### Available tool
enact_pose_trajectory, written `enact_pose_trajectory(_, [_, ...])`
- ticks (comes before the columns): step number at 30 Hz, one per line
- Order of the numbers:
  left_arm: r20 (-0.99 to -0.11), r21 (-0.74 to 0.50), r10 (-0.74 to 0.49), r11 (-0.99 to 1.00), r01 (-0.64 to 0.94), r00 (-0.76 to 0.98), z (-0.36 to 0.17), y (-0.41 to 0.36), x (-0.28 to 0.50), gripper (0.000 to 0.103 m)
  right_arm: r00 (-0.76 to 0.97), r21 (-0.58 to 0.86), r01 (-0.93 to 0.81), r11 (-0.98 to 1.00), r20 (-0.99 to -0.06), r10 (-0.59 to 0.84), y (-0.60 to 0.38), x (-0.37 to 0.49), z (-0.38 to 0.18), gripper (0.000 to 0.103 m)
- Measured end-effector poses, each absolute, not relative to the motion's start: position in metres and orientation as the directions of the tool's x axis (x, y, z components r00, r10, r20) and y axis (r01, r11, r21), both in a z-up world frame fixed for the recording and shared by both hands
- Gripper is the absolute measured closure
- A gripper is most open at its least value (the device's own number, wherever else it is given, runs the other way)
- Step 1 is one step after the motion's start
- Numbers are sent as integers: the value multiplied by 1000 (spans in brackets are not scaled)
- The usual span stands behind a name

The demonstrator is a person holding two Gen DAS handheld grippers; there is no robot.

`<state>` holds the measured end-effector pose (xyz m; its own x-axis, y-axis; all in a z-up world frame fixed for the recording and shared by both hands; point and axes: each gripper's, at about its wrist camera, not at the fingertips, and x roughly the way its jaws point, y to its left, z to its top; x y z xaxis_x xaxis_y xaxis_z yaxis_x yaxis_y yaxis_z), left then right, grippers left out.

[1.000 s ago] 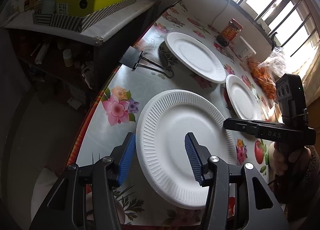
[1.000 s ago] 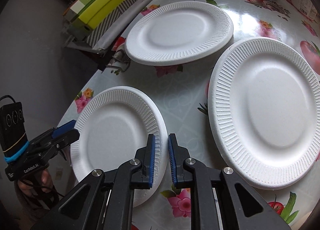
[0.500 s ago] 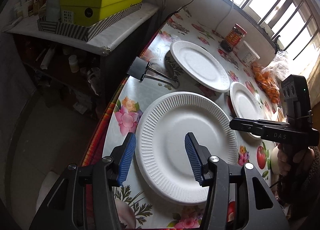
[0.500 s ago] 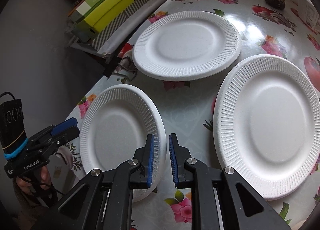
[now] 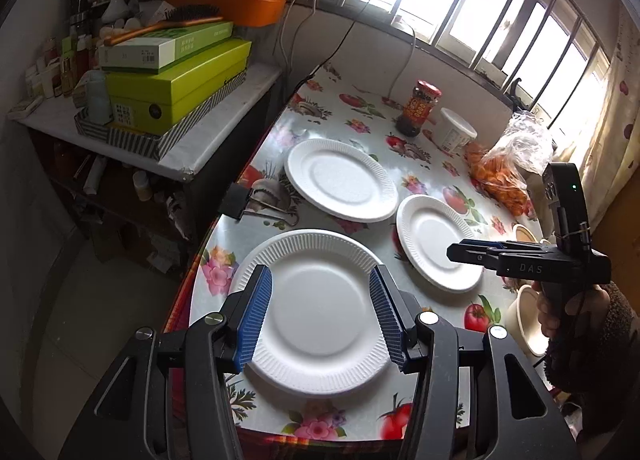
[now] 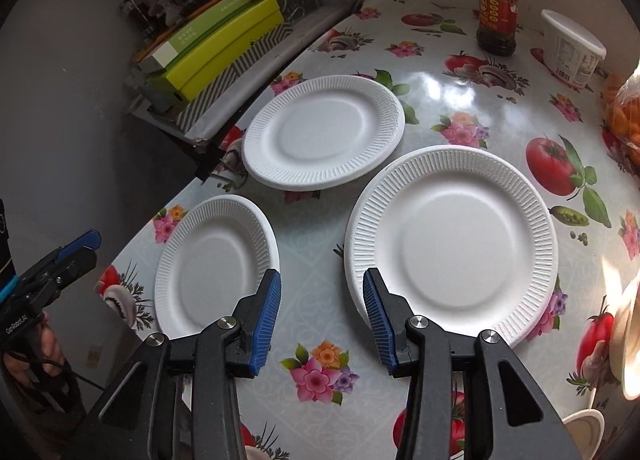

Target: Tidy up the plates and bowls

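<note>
Currently both tools empty: left tool (image 5: 320, 318) spread wide above the near plate (image 5: 316, 312), right tool (image 6: 322, 314) spread wide over bare surface (image 6: 316, 228) between that plate and the right plate (image 6: 450, 244). Third plate (image 6: 322, 136) lies farther back, near the sauce jar (image 6: 496, 12). All three apart, unstacked.

A red-labelled sauce jar (image 6: 496, 12) stands at the far side of the flowered tablecloth (image 6: 460, 72), and a white lidded tub (image 6: 573, 48) stands near it. A clear bag of orange snacks (image 5: 505, 168) lies close to the window (its contents are too small to tell). On the side shelf, a yellow-green box (image 5: 176, 84) carries a flatter white and green box (image 5: 164, 46), with a hairbrush (image 5: 180, 18) on top and an orange basin (image 5: 228, 6) behind; a black binder clip (image 5: 236, 202) sits at the table edge.
</note>
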<state>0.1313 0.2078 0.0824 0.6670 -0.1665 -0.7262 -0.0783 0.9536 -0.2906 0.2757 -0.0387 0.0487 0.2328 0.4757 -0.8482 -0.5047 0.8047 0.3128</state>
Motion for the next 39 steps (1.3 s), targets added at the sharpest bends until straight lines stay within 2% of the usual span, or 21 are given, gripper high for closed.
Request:
enact_pose_trajectory(5, [-687, -332, -241, 943, 0, 686, 99, 169, 139, 51, 287, 290, -495, 819, -835, 470, -79, 280, 68, 56])
enact_pose_trajectory(10, [-724, -332, -263, 943, 12, 638, 81, 123, 162, 51, 331, 231, -472, 851, -848, 414, -115, 293, 64, 56])
enact_pose_trajectory(13, [-736, -377, -315, 926, 24, 599, 64, 101, 180, 51, 326, 232, -449, 863, -857, 400, -134, 308, 53, 56])
enact_pose_trajectory(19, [-792, -336, -279, 942, -6, 543, 32, 69, 212, 51, 296, 228, -422, 877, -880, 371, -152, 342, 29, 56])
enact_pose_trajectory(27, [-822, -331, -250, 941, -73, 511, 6, 62, 241, 51, 243, 249, -425, 871, -895, 374, -156, 367, 7, 56])
enact_pose_trajectory(39, [-851, -333, -239, 934, -129, 467, -13, 63, 262, 56, 165, 334, -396, 855, -890, 424, -160, 384, -15, 70])
